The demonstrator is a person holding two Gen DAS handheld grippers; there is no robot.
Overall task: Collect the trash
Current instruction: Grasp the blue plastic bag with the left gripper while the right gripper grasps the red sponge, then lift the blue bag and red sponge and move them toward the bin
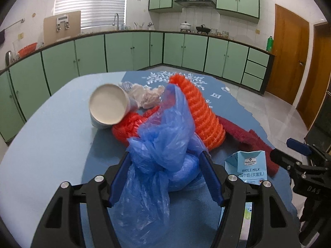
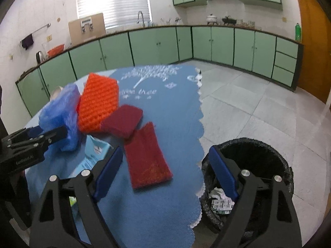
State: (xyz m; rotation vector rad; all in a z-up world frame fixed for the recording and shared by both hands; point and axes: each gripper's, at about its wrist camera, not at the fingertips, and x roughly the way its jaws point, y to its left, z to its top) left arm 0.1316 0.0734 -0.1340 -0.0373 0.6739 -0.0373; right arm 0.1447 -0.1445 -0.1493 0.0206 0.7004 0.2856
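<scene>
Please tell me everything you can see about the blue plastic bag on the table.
The blue plastic bag is thin, translucent and crumpled, with a twisted knot near its middle. It lies on the blue tablecloth in front of the orange mesh, partly covering it. The left tongs have it between their blue fingers, which press its sides. A loose sheet of it hangs toward the camera. The milk carton lies to its right.
</scene>
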